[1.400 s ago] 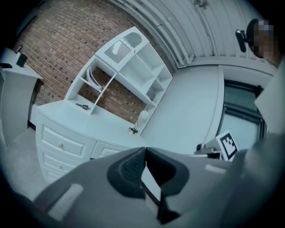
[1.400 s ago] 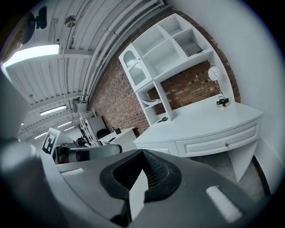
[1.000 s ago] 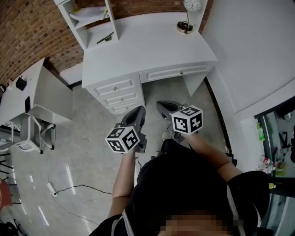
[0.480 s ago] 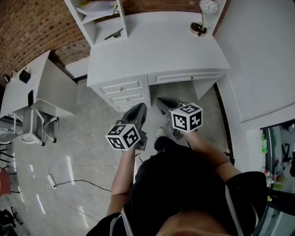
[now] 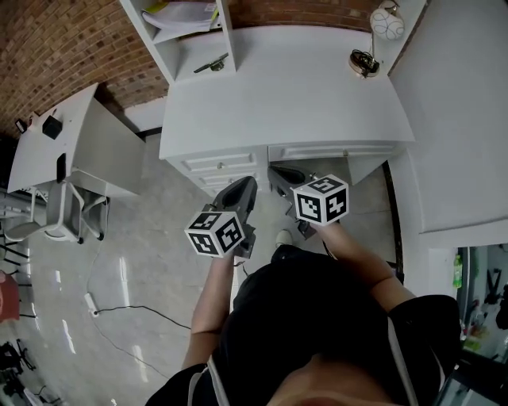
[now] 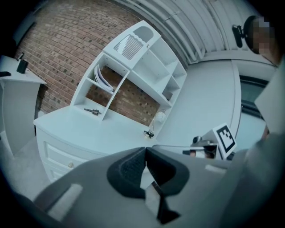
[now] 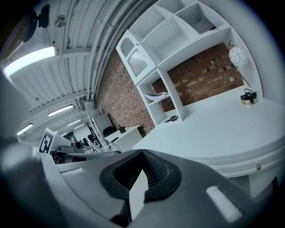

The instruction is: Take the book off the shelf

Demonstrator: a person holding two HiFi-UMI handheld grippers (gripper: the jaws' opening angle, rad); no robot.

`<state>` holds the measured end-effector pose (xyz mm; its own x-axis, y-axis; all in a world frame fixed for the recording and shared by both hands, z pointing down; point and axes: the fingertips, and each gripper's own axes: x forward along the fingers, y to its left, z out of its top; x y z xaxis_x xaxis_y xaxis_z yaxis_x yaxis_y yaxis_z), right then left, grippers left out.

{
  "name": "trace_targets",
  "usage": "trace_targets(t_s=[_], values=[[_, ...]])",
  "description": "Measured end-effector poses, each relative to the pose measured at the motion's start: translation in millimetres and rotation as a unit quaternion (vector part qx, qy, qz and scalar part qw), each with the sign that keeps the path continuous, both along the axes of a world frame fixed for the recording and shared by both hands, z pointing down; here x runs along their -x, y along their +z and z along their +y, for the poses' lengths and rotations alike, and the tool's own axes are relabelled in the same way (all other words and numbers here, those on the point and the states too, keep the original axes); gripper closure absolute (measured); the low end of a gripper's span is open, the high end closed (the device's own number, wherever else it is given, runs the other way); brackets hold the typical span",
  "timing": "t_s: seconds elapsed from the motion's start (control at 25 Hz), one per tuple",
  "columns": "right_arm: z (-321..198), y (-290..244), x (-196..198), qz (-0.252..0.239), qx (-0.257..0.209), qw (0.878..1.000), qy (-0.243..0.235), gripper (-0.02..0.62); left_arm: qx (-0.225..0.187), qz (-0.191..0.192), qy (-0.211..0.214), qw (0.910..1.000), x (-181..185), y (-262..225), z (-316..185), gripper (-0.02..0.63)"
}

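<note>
The book (image 5: pixel 186 14) lies tilted with some papers in a cubby of the white shelf unit (image 5: pixel 225 28) at the desk's back left. It also shows as a leaning white book (image 6: pixel 102 79) in the left gripper view and as a small curved book (image 7: pixel 156 95) in the right gripper view. My left gripper (image 5: pixel 244 187) and right gripper (image 5: pixel 284 173) hang side by side over the floor just in front of the desk drawers, far short of the shelf. Both point at the desk. Each has its jaws shut with nothing between them.
The white desk (image 5: pixel 302 103) carries a small dark tool (image 5: pixel 211 63) in the lowest cubby and a globe lamp (image 5: pixel 386 24) at the back right. Drawers (image 5: pixel 218 165) face me. A side table (image 5: pixel 48 151), a chair (image 5: pixel 59 218) and a floor cable (image 5: pixel 119 317) lie to the left.
Both grippers and the person have moved toward the desk; its front edge now sits just beyond the jaw tips. The jaws stay shut.
</note>
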<state>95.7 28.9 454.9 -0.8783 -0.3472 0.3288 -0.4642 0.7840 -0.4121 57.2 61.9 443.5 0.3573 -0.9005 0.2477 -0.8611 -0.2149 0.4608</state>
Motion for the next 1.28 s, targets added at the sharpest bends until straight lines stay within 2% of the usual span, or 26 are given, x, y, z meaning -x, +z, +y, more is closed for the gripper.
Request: trace_targets(t_s=[0.52, 0.8, 1.28], values=[[-65.3, -0.2, 38.8, -0.013, -0.005, 0.999, -0.037, 0.603, -0.007, -0.014, -0.055, 0.9983, 41.5, -5.2, -67.7, 0.6], [-92.8, 7.3, 53.2, -0.013, -0.002, 0.998, -0.057, 0.603, -0.01, -0.009, -0.081, 0.9966, 57.2, 0.7, -97.0, 0.6], [-112.7, 7.2, 83.3, -0.023, 0.002, 0.997, -0.078, 0.603, -0.004, -0.015, -0.121, 0.9925, 92.1, 4.0, -106.6, 0.6]])
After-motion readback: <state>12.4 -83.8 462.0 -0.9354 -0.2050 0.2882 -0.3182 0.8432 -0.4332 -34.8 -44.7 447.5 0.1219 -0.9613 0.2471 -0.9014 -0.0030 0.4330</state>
